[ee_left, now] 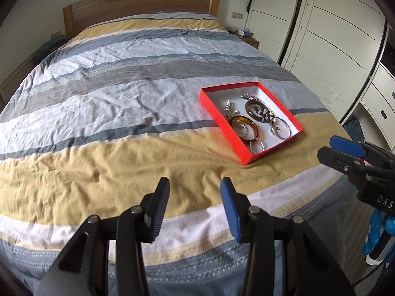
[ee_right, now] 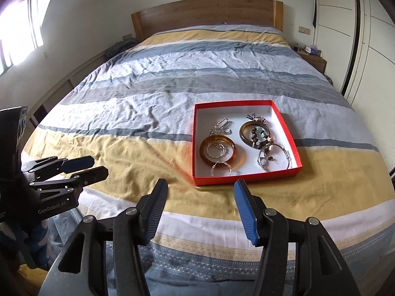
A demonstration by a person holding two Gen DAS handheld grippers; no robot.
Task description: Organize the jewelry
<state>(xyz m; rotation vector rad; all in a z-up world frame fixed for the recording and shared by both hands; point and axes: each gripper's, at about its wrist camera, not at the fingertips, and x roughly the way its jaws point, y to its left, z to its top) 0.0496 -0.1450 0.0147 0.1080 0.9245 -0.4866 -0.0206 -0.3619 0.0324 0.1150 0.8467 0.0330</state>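
A shallow red box (ee_right: 246, 179) with a white inside lies on the bed's yellow stripe. It holds an amber bangle (ee_right: 204, 151), a dark brown bangle (ee_right: 243, 133), silver bangles (ee_right: 287, 159), a silver chain (ee_right: 219, 125) and small beaded pieces. In the left wrist view the same box (ee_left: 229, 135) sits ahead and to the right. My right gripper (ee_right: 200, 183) hovers just in front of the box's near edge, open, with nothing between its fingers. My left gripper (ee_left: 195, 181) is left of the box over the duvet, open and holding nothing. Each gripper shows in the other's view: left gripper (ee_right: 98, 165), right gripper (ee_left: 325, 149).
The striped grey, white and yellow duvet (ee_right: 148, 93) covers the whole bed, with a wooden headboard (ee_right: 207, 12) at the far end. White wardrobe doors (ee_left: 333, 24) stand along the right side, and a small nightstand (ee_right: 313, 60) beside them. A bright window (ee_right: 17, 32) is at the left.
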